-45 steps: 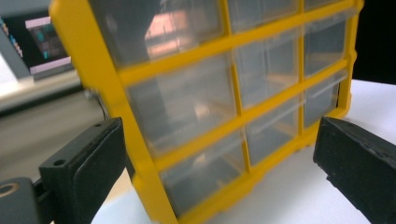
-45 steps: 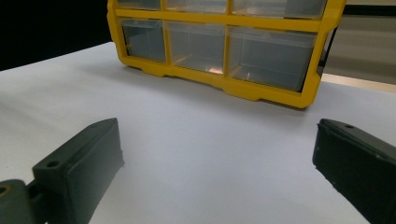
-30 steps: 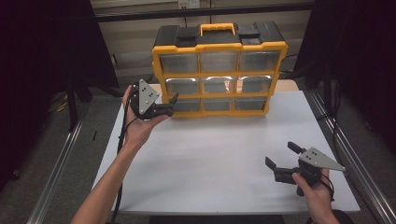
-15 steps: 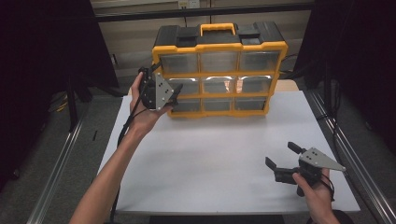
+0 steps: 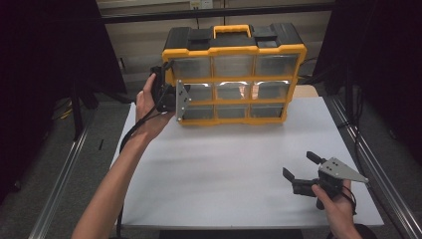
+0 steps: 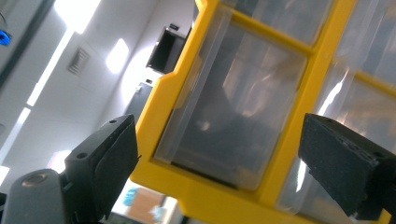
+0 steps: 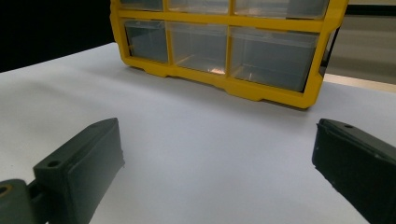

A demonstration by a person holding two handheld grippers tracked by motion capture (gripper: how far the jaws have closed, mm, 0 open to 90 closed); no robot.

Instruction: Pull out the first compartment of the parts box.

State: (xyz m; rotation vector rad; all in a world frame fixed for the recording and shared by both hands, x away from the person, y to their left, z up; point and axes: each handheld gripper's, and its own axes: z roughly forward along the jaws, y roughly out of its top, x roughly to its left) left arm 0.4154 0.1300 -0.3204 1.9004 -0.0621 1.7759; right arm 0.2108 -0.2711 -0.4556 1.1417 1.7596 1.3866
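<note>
Nearest the person, the right gripper (image 5: 304,175) is held low over the white tabletop (image 5: 224,169), its jaws spread wide with nothing between them; well ahead of it, across bare tabletop, the bottom row of drawers can be seen in the right gripper view. Farther off, the left gripper (image 6: 219,158) is raised against the left end of the yellow-and-black plastic drawer organiser (image 5: 234,74), which stands upright at the far edge of the tabletop with a yellow carry handle (image 5: 231,31) on top. The left gripper's jaws are likewise released, and between them, just ahead, a clear plastic drawer (image 6: 233,98) at the organiser's left column is framed, together with the yellow frame around it. The drawer is judged to be the thing reached for, but it has not yet been gripped and appears fully pushed in; so the work is taken to be at its start, with the closing of the jaws on the drawer front and the pulling out left to do. All nine drawers appear shut. Through their clear fronts no contents can be made out; whether anything lies inside cannot be told because of glare and reflections.
</note>
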